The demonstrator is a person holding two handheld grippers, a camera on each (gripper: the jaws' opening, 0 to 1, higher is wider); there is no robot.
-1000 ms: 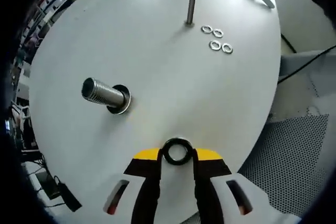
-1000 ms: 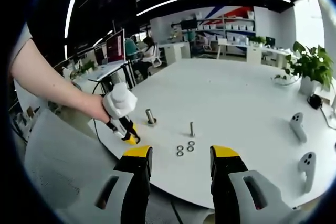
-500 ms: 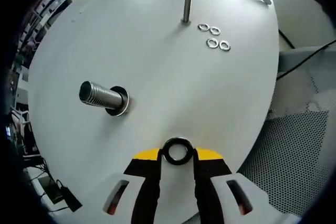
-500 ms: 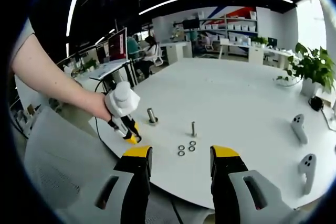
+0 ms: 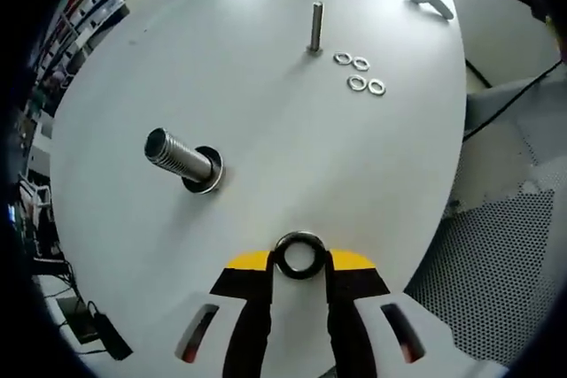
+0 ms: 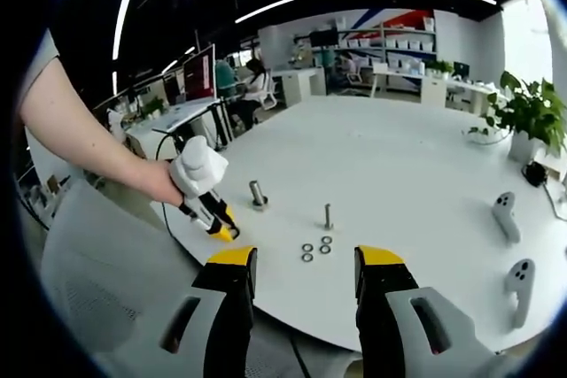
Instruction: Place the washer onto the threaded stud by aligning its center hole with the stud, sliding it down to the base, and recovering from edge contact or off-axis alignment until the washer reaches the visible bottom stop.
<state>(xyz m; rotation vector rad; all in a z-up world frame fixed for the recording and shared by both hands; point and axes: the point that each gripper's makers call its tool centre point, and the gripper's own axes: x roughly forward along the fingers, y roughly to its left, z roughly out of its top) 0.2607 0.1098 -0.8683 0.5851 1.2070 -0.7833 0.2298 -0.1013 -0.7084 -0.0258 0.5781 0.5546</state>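
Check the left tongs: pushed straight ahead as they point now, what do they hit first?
Probably bare table. The left tongs hold a washer, the thick threaded stud sits left of that line, and the thin stud lies far ahead. Depth is uncertain.

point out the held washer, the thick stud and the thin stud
washer (image 5: 299, 256), left gripper view, on its ring at the claw tips
thick stud (image 5: 180, 156), left gripper view, mid threaded shaft
thin stud (image 5: 316, 26), left gripper view, mid shaft
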